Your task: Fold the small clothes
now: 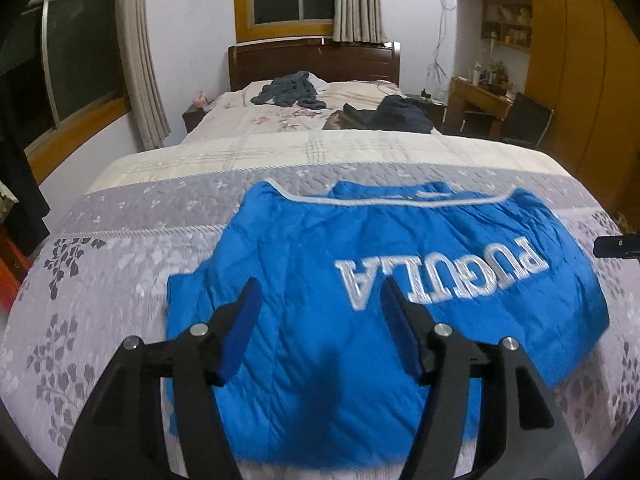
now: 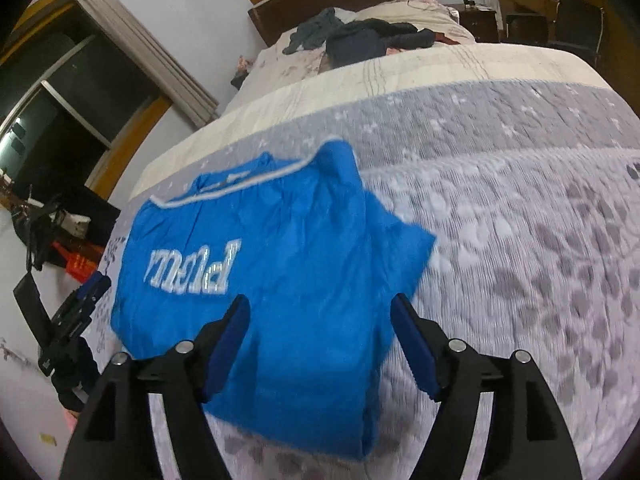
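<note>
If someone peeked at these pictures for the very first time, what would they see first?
The bright blue garment with big white letters jumps out first, spread on the grey flowered bedspread at the near end of the bed. Next come the two open grippers, the left gripper and the right gripper, poised just over the near part of the garment, holding nothing. Far back by the headboard lie heaps of dark clothes.

Left claw (image 1: 320, 300): fingers spread wide, nothing between the blue pads (image 1: 240, 332), pointing forward and angled down.
Right claw (image 2: 320, 316): also spread wide, empty, tilted down; its view is rolled sideways.
</note>
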`<move>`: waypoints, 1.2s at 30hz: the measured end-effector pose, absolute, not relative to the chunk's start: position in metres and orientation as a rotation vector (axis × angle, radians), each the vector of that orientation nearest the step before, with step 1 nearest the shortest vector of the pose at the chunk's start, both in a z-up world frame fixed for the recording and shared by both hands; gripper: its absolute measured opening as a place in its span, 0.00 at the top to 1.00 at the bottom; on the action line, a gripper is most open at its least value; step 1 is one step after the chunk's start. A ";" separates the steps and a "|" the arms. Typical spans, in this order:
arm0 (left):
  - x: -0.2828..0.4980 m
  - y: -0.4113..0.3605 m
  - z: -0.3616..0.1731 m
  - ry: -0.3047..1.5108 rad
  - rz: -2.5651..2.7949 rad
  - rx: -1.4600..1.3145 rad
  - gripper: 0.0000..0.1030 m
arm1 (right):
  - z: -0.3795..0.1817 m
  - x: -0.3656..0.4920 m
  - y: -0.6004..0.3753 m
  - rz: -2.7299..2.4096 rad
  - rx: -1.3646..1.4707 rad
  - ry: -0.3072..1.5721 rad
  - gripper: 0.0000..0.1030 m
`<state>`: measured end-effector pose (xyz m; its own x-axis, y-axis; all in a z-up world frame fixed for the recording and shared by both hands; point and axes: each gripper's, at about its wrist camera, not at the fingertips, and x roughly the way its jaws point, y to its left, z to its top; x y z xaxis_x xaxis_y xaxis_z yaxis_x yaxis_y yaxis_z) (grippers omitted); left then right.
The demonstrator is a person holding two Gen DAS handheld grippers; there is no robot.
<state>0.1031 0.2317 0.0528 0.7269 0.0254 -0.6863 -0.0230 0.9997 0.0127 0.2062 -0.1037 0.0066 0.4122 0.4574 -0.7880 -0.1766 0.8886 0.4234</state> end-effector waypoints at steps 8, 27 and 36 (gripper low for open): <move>0.086 0.222 0.052 0.748 -0.015 -0.003 0.39 | -0.007 0.187 -0.120 0.420 0.341 1.108 0.22; 0.136 0.240 0.002 0.878 -0.040 -0.091 0.39 | -0.056 0.207 -0.117 0.493 0.466 1.184 0.21; 0.140 0.246 -0.004 0.892 -0.060 -0.107 0.39 | -0.071 0.214 -0.111 0.540 0.529 1.197 0.20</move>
<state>0.1402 0.2463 -0.0042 0.6269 -0.0967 -0.7731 0.0079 0.9930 -0.1178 0.2135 -0.1106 -0.0712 0.2728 0.6439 -0.7148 -0.1102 0.7590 0.6417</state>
